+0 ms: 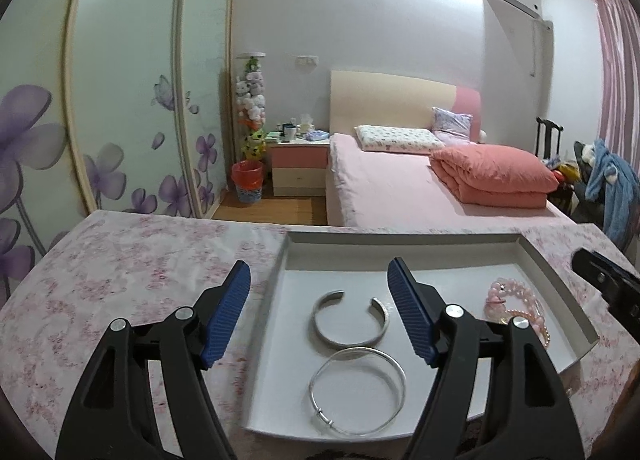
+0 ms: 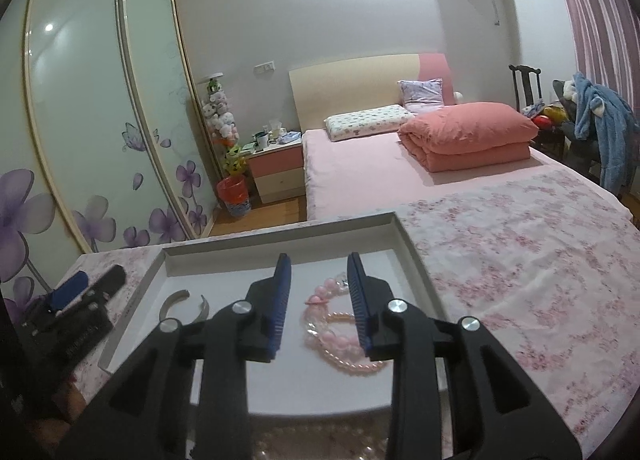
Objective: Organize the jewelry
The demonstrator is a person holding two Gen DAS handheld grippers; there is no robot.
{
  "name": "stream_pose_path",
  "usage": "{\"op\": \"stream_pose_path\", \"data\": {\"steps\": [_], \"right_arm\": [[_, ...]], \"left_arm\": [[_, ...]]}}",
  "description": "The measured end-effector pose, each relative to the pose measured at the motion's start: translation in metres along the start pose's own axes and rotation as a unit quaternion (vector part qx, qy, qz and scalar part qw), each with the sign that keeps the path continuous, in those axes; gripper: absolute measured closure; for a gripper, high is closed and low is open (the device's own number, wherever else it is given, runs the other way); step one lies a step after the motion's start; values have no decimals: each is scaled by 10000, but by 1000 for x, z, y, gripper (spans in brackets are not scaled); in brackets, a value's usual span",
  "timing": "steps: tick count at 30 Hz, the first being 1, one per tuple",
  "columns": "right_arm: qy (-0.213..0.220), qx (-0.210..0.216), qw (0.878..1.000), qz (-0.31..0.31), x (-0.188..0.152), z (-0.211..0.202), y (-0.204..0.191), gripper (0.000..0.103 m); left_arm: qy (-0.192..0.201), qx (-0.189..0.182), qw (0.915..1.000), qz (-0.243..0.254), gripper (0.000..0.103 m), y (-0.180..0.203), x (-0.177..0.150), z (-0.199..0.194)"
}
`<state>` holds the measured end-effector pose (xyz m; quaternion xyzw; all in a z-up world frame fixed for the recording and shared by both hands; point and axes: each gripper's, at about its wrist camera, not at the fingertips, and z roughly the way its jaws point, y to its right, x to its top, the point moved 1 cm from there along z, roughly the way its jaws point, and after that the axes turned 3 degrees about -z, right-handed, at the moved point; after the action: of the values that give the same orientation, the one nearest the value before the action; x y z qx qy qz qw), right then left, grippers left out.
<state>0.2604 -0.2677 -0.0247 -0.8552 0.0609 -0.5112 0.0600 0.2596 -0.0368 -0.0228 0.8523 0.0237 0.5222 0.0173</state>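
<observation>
A shallow white tray (image 1: 560,300) lies on the floral cloth. In it are a silver open cuff (image 1: 348,343), a thin silver bangle (image 1: 313,394) nearer to me, and pink bead bracelets (image 1: 508,300) at the right. My left gripper (image 1: 320,268) stands open wide above the tray's left part, with the cuff lying below the gap and nothing between the pads. In the right wrist view my right gripper (image 2: 318,260) is open a little above the pink bead bracelets (image 2: 324,336), which lie loose on the tray (image 2: 416,272); the pads do not touch them. The cuff (image 2: 172,300) shows at the left.
The table's floral cloth (image 2: 520,260) stretches to the right of the tray. Beyond the table are a pink bed (image 1: 400,179) with a folded quilt, a nightstand (image 1: 300,167), a sliding wardrobe (image 1: 120,99) and a chair with blue clothing (image 1: 612,179).
</observation>
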Motion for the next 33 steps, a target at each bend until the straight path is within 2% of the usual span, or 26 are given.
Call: {"op": "stream_pose_path", "data": {"steps": [9, 17, 21, 27, 33], "right_arm": [[3, -26, 10000, 9, -2, -17, 2, 73], [-137, -93, 9998, -70, -13, -34, 6, 73], [-349, -147, 9993, -38, -25, -41, 15, 73], [-781, -450, 9959, 60, -48, -46, 45, 73], [-1355, -348, 9902, -37, -70, -37, 51, 73]], "left_arm": [[96, 171, 9998, -89, 32, -17, 3, -20], [71, 152, 9998, -73, 32, -31, -6, -44], [-69, 153, 9999, -41, 32, -40, -19, -57], [-396, 195, 9990, -16, 32, -58, -40, -67], [-692, 186, 9974, -54, 32, -67, -54, -68]]}}
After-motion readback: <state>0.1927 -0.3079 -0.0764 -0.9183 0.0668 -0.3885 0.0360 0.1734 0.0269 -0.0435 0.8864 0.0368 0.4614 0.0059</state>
